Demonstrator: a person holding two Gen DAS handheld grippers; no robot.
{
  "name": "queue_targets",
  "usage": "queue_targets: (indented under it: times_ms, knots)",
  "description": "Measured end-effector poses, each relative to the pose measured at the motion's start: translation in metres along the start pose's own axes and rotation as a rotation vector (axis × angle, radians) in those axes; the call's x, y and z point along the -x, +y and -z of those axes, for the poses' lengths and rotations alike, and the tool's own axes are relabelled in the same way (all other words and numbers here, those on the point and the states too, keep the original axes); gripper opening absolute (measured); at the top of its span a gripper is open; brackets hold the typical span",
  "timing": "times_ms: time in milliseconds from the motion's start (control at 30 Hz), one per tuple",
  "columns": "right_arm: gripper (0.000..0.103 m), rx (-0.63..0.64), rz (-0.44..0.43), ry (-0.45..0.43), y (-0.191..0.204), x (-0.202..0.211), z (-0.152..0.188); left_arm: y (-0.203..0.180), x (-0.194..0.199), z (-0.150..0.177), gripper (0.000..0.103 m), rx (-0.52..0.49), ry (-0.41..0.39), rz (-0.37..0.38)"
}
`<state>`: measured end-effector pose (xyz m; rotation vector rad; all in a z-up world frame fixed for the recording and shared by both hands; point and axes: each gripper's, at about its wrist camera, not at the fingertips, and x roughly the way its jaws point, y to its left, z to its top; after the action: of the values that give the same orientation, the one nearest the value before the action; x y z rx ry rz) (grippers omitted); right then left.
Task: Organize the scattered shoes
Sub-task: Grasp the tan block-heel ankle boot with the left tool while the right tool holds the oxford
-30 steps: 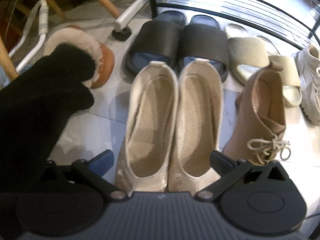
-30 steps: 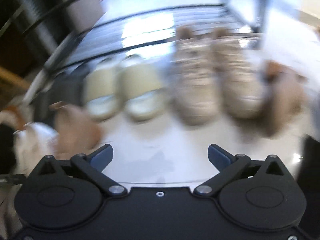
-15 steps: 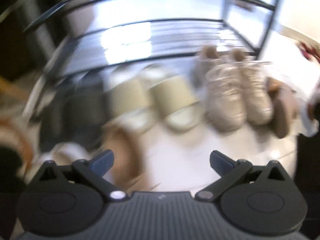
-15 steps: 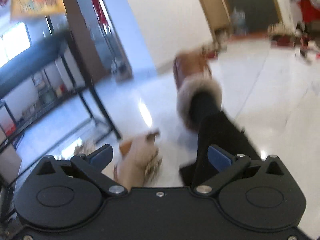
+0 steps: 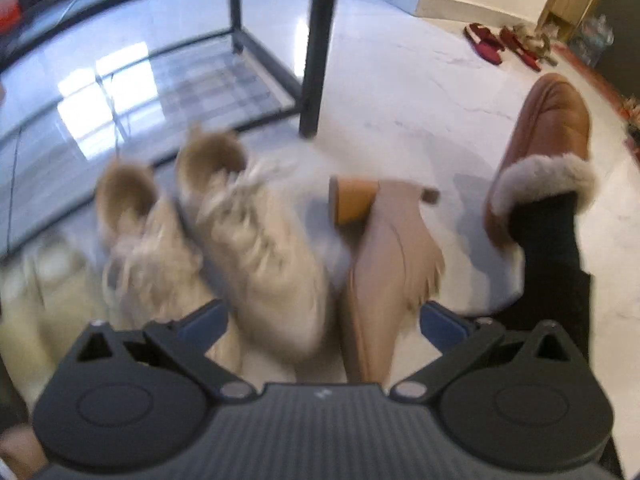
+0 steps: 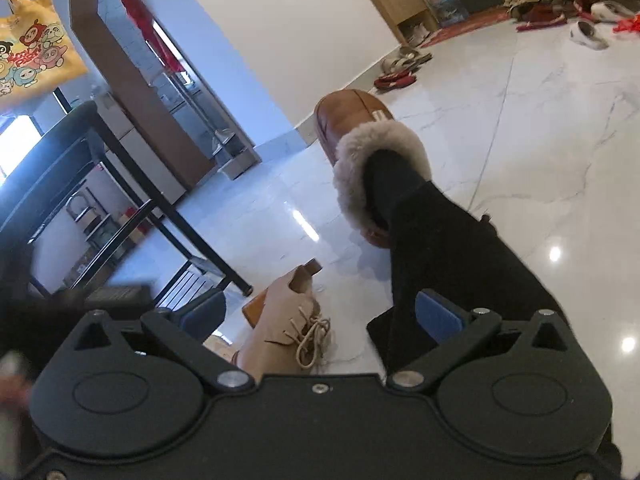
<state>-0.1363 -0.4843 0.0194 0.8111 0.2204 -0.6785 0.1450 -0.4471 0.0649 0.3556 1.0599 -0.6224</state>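
A tan lace-up heeled shoe (image 5: pixel 390 264) lies on its side on the floor, its block heel pointing away. To its left stands a pair of cream sneakers (image 5: pixel 256 236). My left gripper (image 5: pixel 322 320) hangs open just above the toes of the tan shoe and the right sneaker, holding nothing. The right wrist view shows the same tan shoe (image 6: pixel 286 330) low between the fingers of my open right gripper (image 6: pixel 320 314), which is also empty. A person's foot in a brown fur-lined slipper (image 5: pixel 542 152) and black trouser leg stands right of the tan shoe.
A black metal shoe rack (image 5: pixel 316 52) stands behind the sneakers, its leg near the tan shoe's heel. Pale slides (image 5: pixel 36 296) lie blurred at far left. Red shoes (image 5: pixel 486 42) and other scattered footwear lie far across the white marble floor (image 6: pixel 540 128). A yellow bag (image 6: pixel 34 56) hangs upper left.
My left gripper has swung right, from the white flats and dark slides past the pale slides to the sneakers and tan shoe. The right view tilted up toward the room.
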Motion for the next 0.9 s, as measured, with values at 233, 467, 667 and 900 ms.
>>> queue_targets:
  times_ms: [233,467,667,900]
  knots:
    - [0.103,-0.092,-0.041,0.002,-0.016,0.001,-0.005,-0.028,-0.07,-0.043,0.101,0.003,0.102,0.073]
    - [0.103,-0.192,-0.082,0.008,-0.033,-0.003,-0.011,-0.027,-0.118,-0.061,0.1,0.107,0.212,0.14]
    - [0.103,-0.216,-0.093,0.015,-0.037,-0.005,-0.013,-0.032,-0.138,-0.058,0.089,0.159,0.244,0.173]
    - [0.103,-0.239,-0.102,0.012,-0.042,-0.004,-0.012,-0.038,-0.16,-0.051,0.073,0.169,0.302,0.11]
